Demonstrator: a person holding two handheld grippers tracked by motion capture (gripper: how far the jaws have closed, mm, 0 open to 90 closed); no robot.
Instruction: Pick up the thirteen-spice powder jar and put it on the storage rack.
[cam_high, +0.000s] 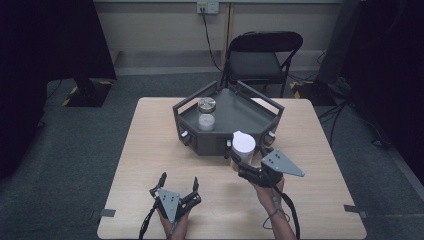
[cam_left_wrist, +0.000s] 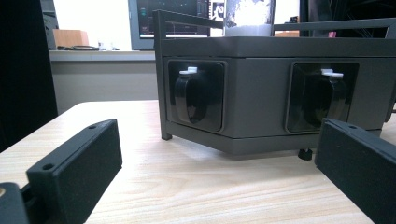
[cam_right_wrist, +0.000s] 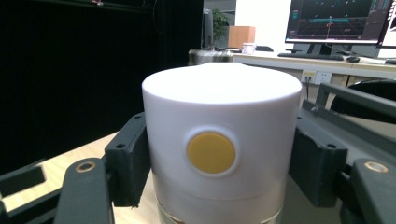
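The right tongs (cam_high: 236, 159) are clamped on a white round jar with a yellow dot on its lid (cam_high: 243, 144). They hold it up just in front of the dark grey tray with rails (cam_high: 239, 112), near the tray's front wall. The left tongs (cam_high: 179, 185) are wide apart with nothing in them, low over the light wooden tabletop (cam_high: 150, 145). A clear jar with a silver lid (cam_high: 206, 114) stands in the tray.

I count two containers, one white-lidded canister (cam_high: 243, 144) in my right gripper (cam_high: 235, 159) and one metal-lidded jar (cam_high: 206, 114) in the single grey tray (cam_high: 240, 112), plus one table (cam_high: 150, 150), one folding chair (cam_high: 262, 55) and two grippers, the other being my left gripper (cam_high: 178, 184).
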